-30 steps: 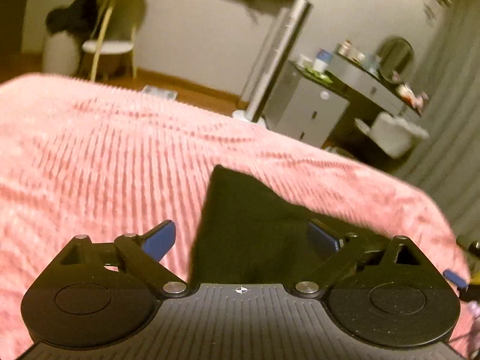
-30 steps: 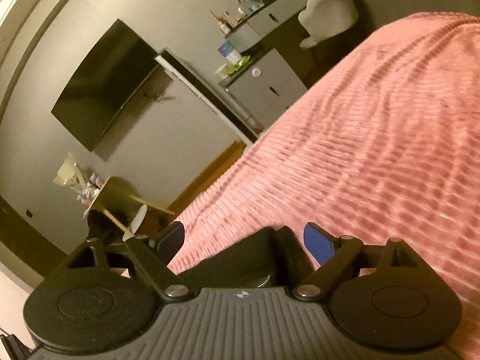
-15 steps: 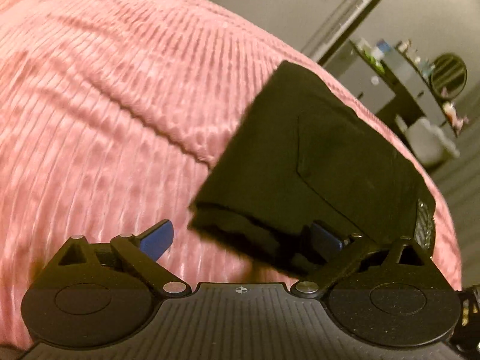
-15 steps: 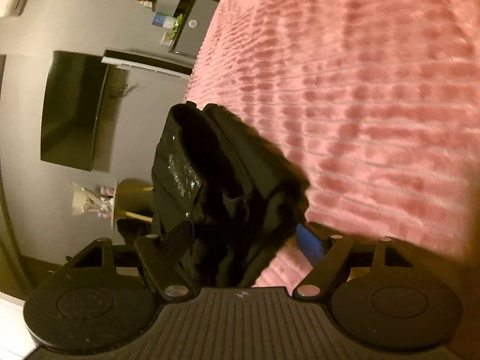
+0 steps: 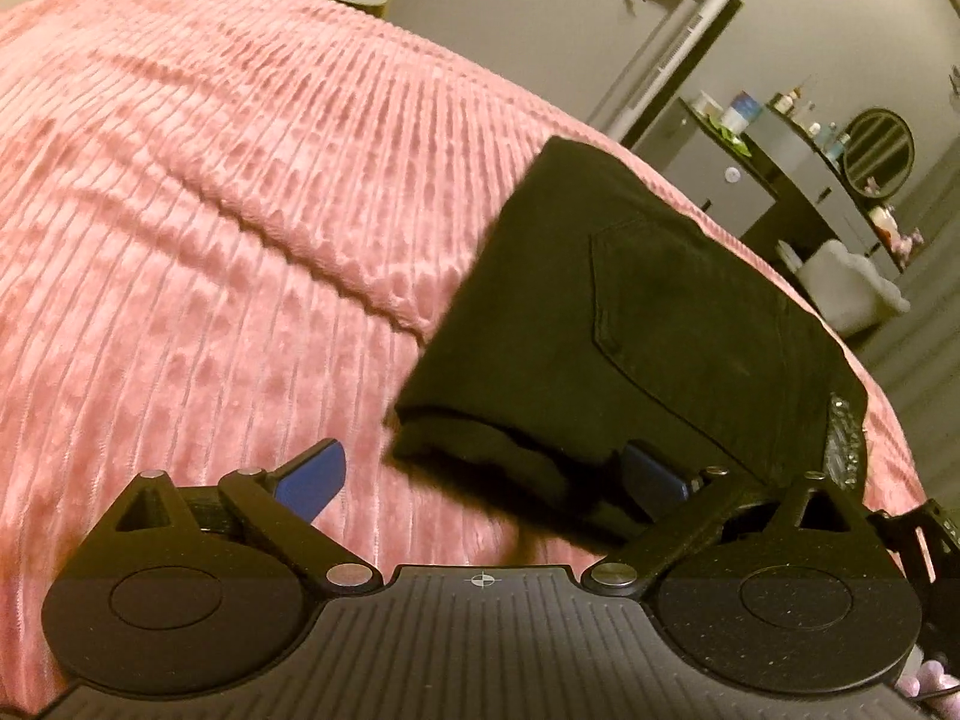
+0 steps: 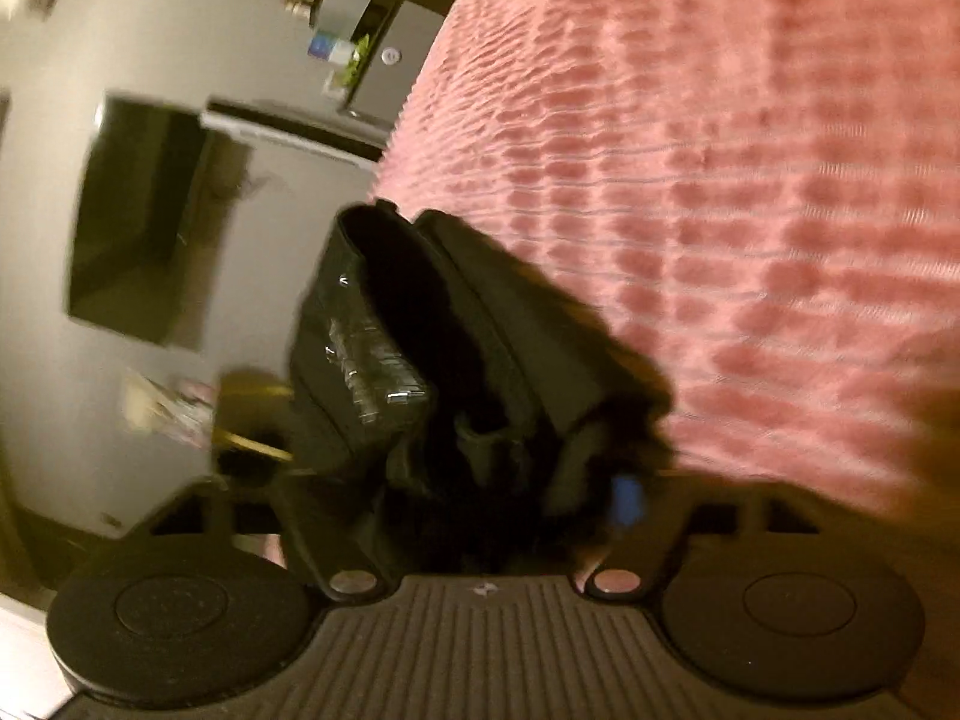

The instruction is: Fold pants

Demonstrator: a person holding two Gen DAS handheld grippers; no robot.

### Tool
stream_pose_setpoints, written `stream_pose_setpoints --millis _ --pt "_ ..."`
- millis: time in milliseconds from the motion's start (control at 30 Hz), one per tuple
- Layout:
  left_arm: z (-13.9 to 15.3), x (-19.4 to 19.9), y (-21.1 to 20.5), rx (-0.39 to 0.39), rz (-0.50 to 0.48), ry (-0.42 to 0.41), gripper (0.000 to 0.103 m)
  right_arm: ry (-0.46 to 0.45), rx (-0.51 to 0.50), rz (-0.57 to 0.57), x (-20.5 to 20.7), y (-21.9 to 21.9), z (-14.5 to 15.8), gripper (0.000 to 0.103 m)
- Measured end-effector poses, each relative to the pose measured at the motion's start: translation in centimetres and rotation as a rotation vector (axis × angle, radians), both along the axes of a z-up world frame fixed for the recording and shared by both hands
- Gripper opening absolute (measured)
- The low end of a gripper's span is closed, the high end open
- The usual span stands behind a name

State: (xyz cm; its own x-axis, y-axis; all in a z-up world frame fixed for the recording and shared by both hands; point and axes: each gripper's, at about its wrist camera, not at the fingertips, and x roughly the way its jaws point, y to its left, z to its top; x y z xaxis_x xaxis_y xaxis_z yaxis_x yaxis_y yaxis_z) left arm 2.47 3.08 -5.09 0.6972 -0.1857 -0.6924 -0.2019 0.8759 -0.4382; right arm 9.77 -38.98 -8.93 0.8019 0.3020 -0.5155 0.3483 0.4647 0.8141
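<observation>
Your landmark is the pink ribbed plush bed cover [image 5: 210, 228], and the folded black denim pants [image 5: 648, 324] lie on it near its far right edge, already a compact stack with a back pocket facing up. Your left gripper [image 5: 480, 474] sits at the near end of that stack, its fingers [image 5: 312, 471] spread wide with nothing between them. In the blurred right view your right gripper [image 6: 480, 492] has the pants' bunched edge between its fingers; whether they are clamped, you cannot tell. The fold looks nearly done. Next, you probably should settle the stack flat and draw both grippers clear without dragging layers.
</observation>
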Motion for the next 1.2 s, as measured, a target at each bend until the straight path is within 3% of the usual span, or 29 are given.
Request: stream_pose_setpoints --millis 167,300,333,433,500,600,633,767,867,1000,1200 --pt "0.2 0.0 -0.6 0.037 -0.02 -0.032 0.102 -0.028 -0.199 0.019 0.3 1.7 3.6 0.046" --pt "0.1 0.0 -0.7 0.019 -0.054 -0.036 0.102 -0.087 -0.34 0.01 0.1 2.3 5.0 0.046" --pt "0.0 0.1 -0.8 0.023 -0.059 -0.036 0.102 -0.057 -0.337 0.005 0.3 2.0 4.5 0.049" --pt "0.1 0.1 -0.9 0.043 -0.052 -0.036 0.102 0.054 -0.326 0.003 0.4 0.7 2.6 0.086" --pt "0.4 -0.1 -0.8 0.044 -0.039 -0.05 0.102 0.027 -0.302 -0.008 -0.9 -0.1 3.2 0.086" --pt "0.9 -0.4 -0.5 0.059 -0.021 -0.087 0.102 -0.059 -0.464 -0.023 -2.9 0.6 6.1 0.086" --pt "1.0 -0.4 -0.7 0.07 -0.021 -0.096 0.102 -0.092 -0.519 -0.007 -3.3 1.3 6.8 0.083" --pt "1.4 -0.2 -1.7 0.145 -0.045 -0.114 0.102 -0.153 -0.728 0.133 -2.8 5.8 8.0 0.039" --pt "1.0 0.3 -2.2 0.206 -0.052 -0.089 0.102 -0.159 -0.886 0.246 -1.9 9.4 7.2 0.037" --pt "0.0 1.0 -2.0 0.213 -0.042 -0.034 0.103 -0.099 -1.067 0.325 -1.1 11.5 5.1 0.037" --pt "-0.9 1.4 -3.1 0.303 -0.073 -0.03 0.103 -0.09 -1.134 0.333 -0.2 11.7 3.9 0.037"
